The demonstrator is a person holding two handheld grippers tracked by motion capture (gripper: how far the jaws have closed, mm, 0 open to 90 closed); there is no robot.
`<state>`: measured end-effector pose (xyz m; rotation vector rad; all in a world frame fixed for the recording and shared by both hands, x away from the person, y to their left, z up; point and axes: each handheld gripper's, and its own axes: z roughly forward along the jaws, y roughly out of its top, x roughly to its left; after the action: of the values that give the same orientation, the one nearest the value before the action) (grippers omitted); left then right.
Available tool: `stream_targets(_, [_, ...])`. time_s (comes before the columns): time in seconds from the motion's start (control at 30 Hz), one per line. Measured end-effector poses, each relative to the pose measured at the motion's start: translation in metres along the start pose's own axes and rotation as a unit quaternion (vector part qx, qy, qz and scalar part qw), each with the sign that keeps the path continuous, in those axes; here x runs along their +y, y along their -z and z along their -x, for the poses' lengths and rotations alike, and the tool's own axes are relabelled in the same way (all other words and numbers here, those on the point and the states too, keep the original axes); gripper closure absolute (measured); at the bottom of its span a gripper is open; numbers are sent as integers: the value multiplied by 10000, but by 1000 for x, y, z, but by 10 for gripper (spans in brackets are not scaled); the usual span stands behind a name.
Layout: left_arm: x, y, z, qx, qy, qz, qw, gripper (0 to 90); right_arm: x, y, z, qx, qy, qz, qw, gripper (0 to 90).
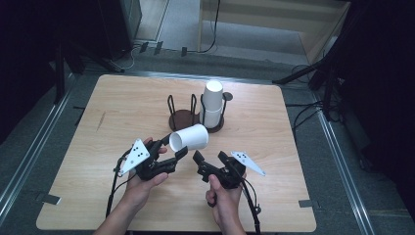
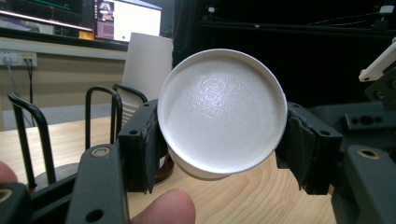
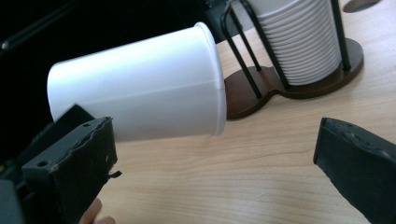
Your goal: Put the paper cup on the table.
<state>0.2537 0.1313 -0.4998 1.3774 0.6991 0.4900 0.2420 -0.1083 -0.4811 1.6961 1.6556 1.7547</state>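
We found the left gripper (image 1: 172, 149) clamped on a single white paper cup (image 1: 190, 137), its jaws pressing the cup's sides near the closed bottom. The cup lay on its side in the air, above the table (image 1: 122, 107), just in front of the cup rack (image 1: 195, 119). In the left gripper view the round bottom of the cup (image 2: 222, 112) faced the camera between the two black pads (image 2: 140, 144), so the mouth pointed away from the person, toward the rack. We judged that grip near the base was chosen to leave the rim and most of the wall free for the other tool.

The right gripper (image 1: 211, 157) stood wide open with nothing between its jaws. In the right gripper view the cup (image 3: 140, 93) hung above and beyond the left-hand jaw, and neither pad touched it. No earlier picture was at hand, so we recorded only the open stance.

The rack was a dark base with thin black wire loops. Its right-hand bay held a stack of upside-down white cups (image 1: 212, 105); the left-hand bay (image 1: 182, 115) looked empty. The wires keep a stack upright, which we took as the reason cups go in there and not on bare wood.

Our judgement: the single cup had been separated from the stack, and was held level either for a handover or for turning before it is set down.
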Motion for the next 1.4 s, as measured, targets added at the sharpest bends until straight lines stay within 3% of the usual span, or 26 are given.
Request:
stream_targets(0.2, [-5, -4, 2, -25, -6, -26, 10000, 360, 2, 0, -2, 238, -679, 42, 9974, 0])
stream_targets(0.3, [-6, -5, 3, -46, -35, -9, 10000, 360, 3, -1, -2, 332, -1107, 32, 9933, 0])
stream_targets(0.43, [-8, -6, 5, -50, -53, -33, 10000, 360, 3, -3, -3, 355, -1359, -3, 9901, 0])
stream_targets(0.47, [-9, -7, 6, -60, -59, -31, 10000, 360, 4, -4, -3, 372, -1511, -24, 9878, 0])
stream_targets(0.53, [-9, -7, 6, -72, -98, -49, 9999, 360, 4, -4, -3, 376, -1556, -25, 9871, 0])
stream_targets(0.67, [-10, -8, 8, -93, -108, -40, 9999, 360, 6, -4, -2, 372, -1953, -45, 9800, 0])
stream_targets(0.7, [-10, -8, 9, -87, -121, -44, 9999, 360, 8, -3, -2, 373, -2117, -47, 9766, 0])
stream_targets(0.73, [-10, -8, 9, -85, -147, -41, 9998, 360, 9, -3, -2, 395, -2359, -73, 9710, 0])
stream_targets(0.8, [-10, -9, 10, -79, -145, -15, 9999, 360, 10, -3, -2, 370, -2440, -85, 9690, 0])
stream_targets(0.9, [-10, -9, 11, -47, -163, 0, 9999, 360, 11, -4, -2, 333, -2822, -183, 9586, 0])
stream_targets(1.07, [-8, -9, 13, -36, -214, 28, 9998, 360, 11, -8, -2, 342, -3196, -281, 9465, 0])
stream_targets(1.13, [-7, -9, 15, -34, -264, 3, 9996, 361, 11, -12, -3, 443, -3499, -338, 9351, 0])
stream_targets(1.17, [-7, -9, 15, -26, -280, -10, 9996, 361, 11, -12, -3, 443, -3499, -338, 9351, 0])
stream_targets(1.2, [-7, -9, 16, -23, -315, -28, 9995, 360, 11, -13, -3, 495, -3626, -351, 9300, 0])
stream_targets(1.3, [-7, -10, 20, -15, -417, -74, 9991, 360, 11, -16, -2, 496, -3756, -354, 9248, 0])
stream_targets(1.33, [-7, -11, 20, -10, -455, -87, 9989, 361, 11, -18, -1, 537, -3866, -365, 9199, 0])
stream_targets(1.4, [-7, -11, 23, -7, -539, -107, 9985, 360, 12, -19, 0, 578, -3985, -395, 9145, 0])
